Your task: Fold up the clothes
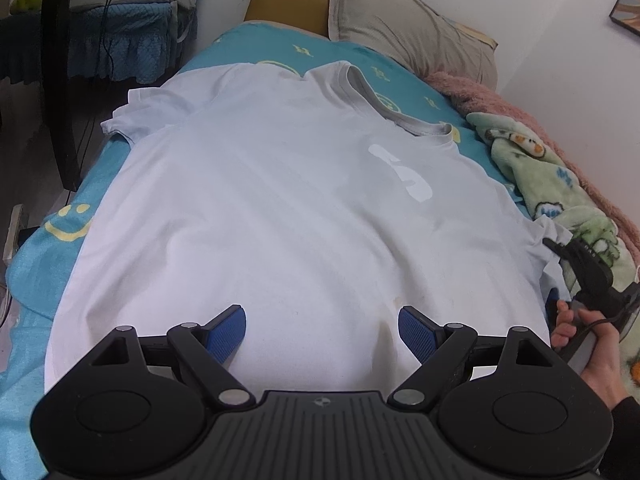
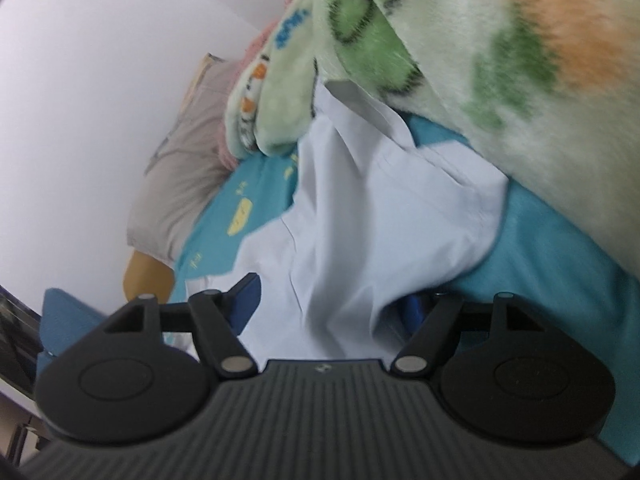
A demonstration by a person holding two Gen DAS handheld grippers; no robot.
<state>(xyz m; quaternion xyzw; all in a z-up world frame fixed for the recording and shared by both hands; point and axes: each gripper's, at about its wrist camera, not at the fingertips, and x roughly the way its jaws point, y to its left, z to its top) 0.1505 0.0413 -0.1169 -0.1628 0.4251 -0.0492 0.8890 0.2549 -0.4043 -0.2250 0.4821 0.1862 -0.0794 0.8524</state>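
Shirt (image 1: 280, 208) lies spread face-up on the bed sheet (image 1: 256, 46), collar (image 1: 384, 100) toward the pillow (image 1: 412, 28), hem toward me. One sleeve (image 1: 136, 116) lies flat out to the left side; the other sleeve (image 2: 420, 184) sits at the right edge, partly tucked under the green blanket (image 2: 500, 60) bunched along the wall side.

My left gripper (image 1: 322, 332) hovers over the lower body of the shirt near the hem, blue pads (image 1: 226, 334) wide apart with nothing between them. Whether the pads touch the cloth I cannot tell.

My right gripper (image 2: 332, 304) is at the right sleeve. In its own view, white fabric runs down between the two fingers, which stand well apart; the right-hand pad is mostly hidden under the cloth. No clamp yet, as far as I can see. From the left camera, the right gripper (image 1: 576, 256) shows at the shirt's edge with my right hand (image 1: 584, 344) on its handle.

Step in hand, by my reading: garment is laid out, no fold made; I am setting up to take the right sleeve for the first inward fold.

Next move calls for:
- closing the right fingers on the sleeve edge only, not the sheet below;
- freeing the sleeve from under the blanket before lifting;
- carrying it across toward the middle, left gripper pinning or taking the hem.

Risk: blanket drags along, or the shirt body shifts and wrinkles.
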